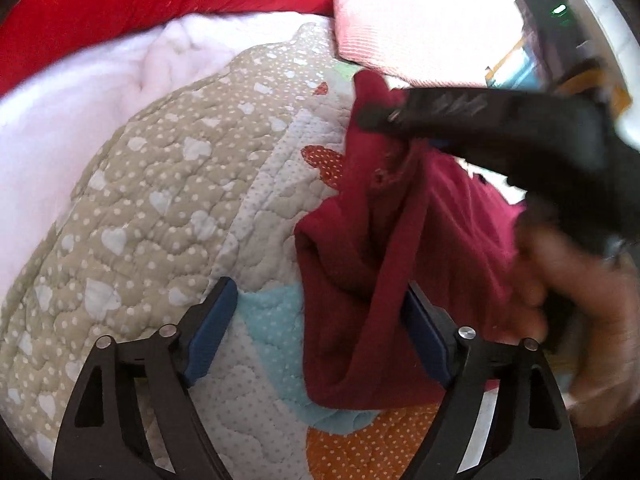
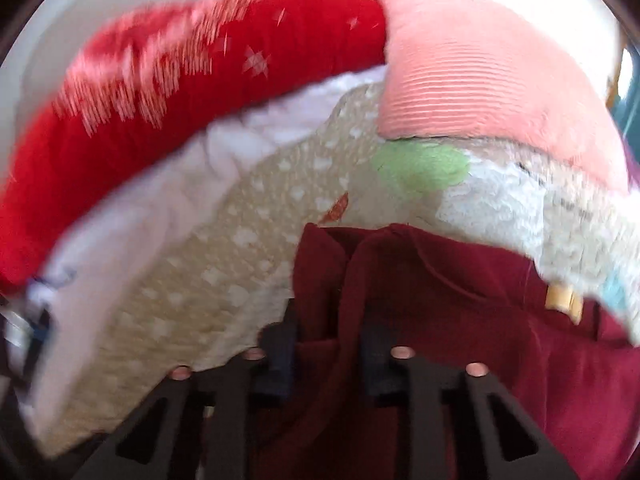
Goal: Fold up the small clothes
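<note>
Left gripper (image 1: 316,328) low in the left wrist view, blue-padded jaws spread wide, nothing clamped; lower edge of the dark red small cloth garment (image 1: 372,264) hanging between them, close against the right-hand pad, contact unclear. Right gripper (image 1: 366,118) reaching in from upper right of that view, jaws pinched onto the garment's top corner, lifting it so that it drapes down right of centre. Person's hand (image 1: 576,300) blurred at right edge. In the right wrist view, right gripper (image 2: 326,360) at bottom centre, jaws narrowed on a fold of the garment (image 2: 460,320). Beneath, quilted beige bed cover with white hearts and dots (image 1: 152,208). Bright red patterned blanket (image 1: 140,8) upper left, ribbed pink pillow (image 1: 420,20) upper right.
</note>
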The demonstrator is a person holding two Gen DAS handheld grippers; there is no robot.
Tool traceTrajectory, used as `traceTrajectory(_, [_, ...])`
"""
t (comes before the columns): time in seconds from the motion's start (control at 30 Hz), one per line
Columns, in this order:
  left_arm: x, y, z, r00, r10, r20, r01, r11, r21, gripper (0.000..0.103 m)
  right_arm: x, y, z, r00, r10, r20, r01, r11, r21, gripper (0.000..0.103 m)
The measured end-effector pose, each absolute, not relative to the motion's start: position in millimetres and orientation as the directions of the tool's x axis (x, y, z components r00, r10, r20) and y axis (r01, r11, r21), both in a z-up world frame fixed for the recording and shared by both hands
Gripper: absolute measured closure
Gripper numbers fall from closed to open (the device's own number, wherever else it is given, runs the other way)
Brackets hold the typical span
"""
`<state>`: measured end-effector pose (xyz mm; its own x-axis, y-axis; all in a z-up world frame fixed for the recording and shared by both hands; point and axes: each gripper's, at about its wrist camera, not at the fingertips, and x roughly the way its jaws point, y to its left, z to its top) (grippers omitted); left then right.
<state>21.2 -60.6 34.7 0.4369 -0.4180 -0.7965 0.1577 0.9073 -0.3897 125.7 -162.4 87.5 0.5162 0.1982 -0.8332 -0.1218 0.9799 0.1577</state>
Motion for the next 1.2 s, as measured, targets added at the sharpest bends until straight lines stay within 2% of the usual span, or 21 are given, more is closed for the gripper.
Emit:
traceTrajectory(0.13, [18,-79,39,0.465,-0.404,-0.788,0.221,0.915,-0.339,0.019,110,-180,106,0.546,0.287,-0.787,-0.138,0.957,0.254,0.083])
traceTrajectory(0.17, [20,-83,40,0.461,-0.430,-0.776,0.251,0.902,-0.351,0.023,106,-182,108,0.554,0.298,-0.778,-0.140,0.954,0.265,0.084])
traceTrajectory(0.23, [21,-86,41,0.438,-0.485,-0.757,0.287,0.873,-0.393,0.062,99,-192,112,0.569,0.321,-0.757,-0.145,0.946,0.291,0.086])
traceTrajectory(0.33, [15,-93,53,0.427,-0.528,-0.734,0.318,0.848,-0.425,0.080,85,-203,120,0.592,0.326,-0.737,-0.141,0.942,0.303,0.087])
traceTrajectory(0.47, [-7,-106,94,0.429,-0.619,-0.658,0.390,0.784,-0.484,0.081,72,-224,144,0.639,0.325,-0.697,-0.140,0.940,0.310,0.088])
traceTrajectory(0.57, [-25,-137,125,0.411,-0.662,-0.627,0.472,0.743,-0.475,0.080,52,-257,168,0.671,0.315,-0.671,-0.130,0.941,0.313,0.089])
traceTrajectory(0.67, [-36,-177,142,0.357,-0.699,-0.619,0.526,0.698,-0.486,0.081,30,-292,190,0.709,0.274,-0.650,-0.106,0.952,0.286,0.089])
traceTrajectory(0.77, [-47,-223,145,0.334,-0.693,-0.639,0.585,0.684,-0.436,0.080,6,-334,198,0.730,0.210,-0.650,-0.049,0.965,0.257,0.089])
traceTrajectory(0.9, [-57,-287,119,0.280,-0.655,-0.702,0.628,0.678,-0.382,0.080,-16,-387,176,0.707,0.104,-0.700,0.088,0.969,0.232,0.089])
traceTrajectory(1.0, [-62,-322,89,0.258,-0.602,-0.755,0.635,0.695,-0.337,0.081,-22,-409,144,0.652,0.008,-0.758,0.164,0.975,0.152,0.089])
traceTrajectory(1.1, [-65,-338,78,0.267,-0.568,-0.779,0.634,0.712,-0.302,0.081,-23,-432,102,0.583,0.009,-0.812,0.235,0.955,0.179,0.089])
traceTrajectory(1.17, [-69,-340,83,0.268,-0.575,-0.773,0.628,0.713,-0.312,0.077,-28,-443,94,0.605,0.048,-0.795,0.247,0.938,0.245,0.089])
traceTrajectory(1.2, [-69,-336,87,0.246,-0.590,-0.769,0.619,0.706,-0.343,0.070,-33,-449,97,0.622,0.070,-0.780,0.253,0.925,0.285,0.088])
